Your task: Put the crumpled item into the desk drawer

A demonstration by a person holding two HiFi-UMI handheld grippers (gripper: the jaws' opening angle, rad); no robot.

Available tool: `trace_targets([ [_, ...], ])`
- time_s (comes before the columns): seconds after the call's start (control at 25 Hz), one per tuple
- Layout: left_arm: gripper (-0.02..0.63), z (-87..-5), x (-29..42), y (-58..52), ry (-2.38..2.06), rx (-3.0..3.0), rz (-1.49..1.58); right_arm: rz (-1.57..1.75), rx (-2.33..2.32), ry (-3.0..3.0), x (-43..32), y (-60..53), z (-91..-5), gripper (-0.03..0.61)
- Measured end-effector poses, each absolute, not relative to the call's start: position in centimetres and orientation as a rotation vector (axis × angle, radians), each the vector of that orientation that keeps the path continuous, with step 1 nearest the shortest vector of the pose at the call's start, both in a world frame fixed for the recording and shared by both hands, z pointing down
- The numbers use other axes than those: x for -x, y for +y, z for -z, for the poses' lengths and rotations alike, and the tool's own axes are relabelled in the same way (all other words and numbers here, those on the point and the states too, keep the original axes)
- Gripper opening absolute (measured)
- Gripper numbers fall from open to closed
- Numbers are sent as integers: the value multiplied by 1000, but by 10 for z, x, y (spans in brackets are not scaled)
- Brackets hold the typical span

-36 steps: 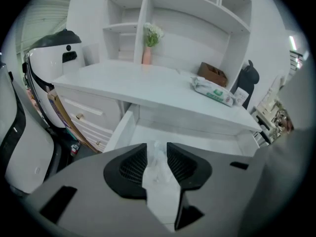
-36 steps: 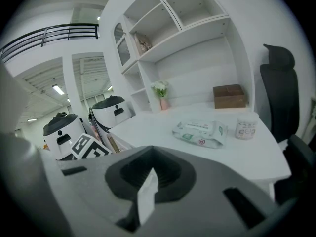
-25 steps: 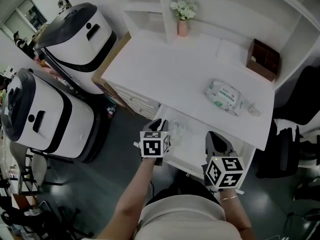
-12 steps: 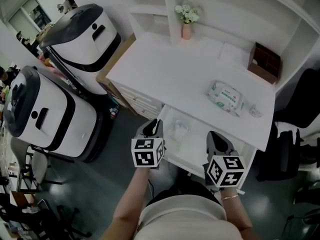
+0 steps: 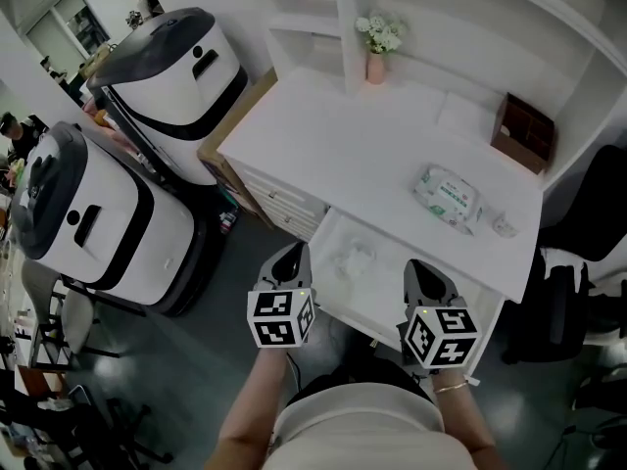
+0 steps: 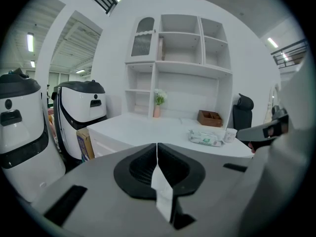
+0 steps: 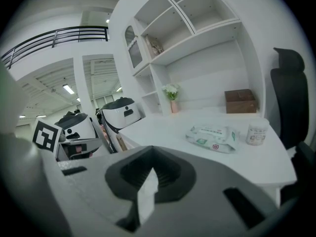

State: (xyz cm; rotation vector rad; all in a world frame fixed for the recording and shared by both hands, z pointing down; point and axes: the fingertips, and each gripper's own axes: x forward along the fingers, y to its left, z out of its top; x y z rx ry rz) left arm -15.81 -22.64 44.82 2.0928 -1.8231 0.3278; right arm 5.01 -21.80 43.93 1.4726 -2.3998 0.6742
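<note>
The crumpled clear item (image 5: 351, 258) lies in the open white desk drawer (image 5: 390, 287), towards its left end. My left gripper (image 5: 292, 256) hangs just outside the drawer's left side, apart from the item; its jaws (image 6: 157, 144) are shut with nothing between them. My right gripper (image 5: 423, 270) hovers over the drawer's right front part, and in the right gripper view its jaws (image 7: 150, 168) also meet, holding nothing. The item does not show in either gripper view.
On the desk top (image 5: 343, 145) lie a wet-wipe pack (image 5: 447, 192), a small cup (image 5: 503, 225), a brown box (image 5: 524, 125) and a flower vase (image 5: 377, 57). Two large white-and-black machines (image 5: 88, 223) stand left of the desk. A black chair (image 5: 588, 233) is at the right.
The left gripper has pulled back out of the drawer to the left and towards me, and its jaws have shut. The crumpled item stays in the drawer. The right gripper has barely moved.
</note>
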Motion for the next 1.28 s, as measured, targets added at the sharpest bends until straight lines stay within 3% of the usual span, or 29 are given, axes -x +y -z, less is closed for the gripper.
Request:
trace_targets([
  [1.28,-6,-430,193,-196,-1946,-2006,-202,-623,-1356,-2504,-25,-223,-428,2],
])
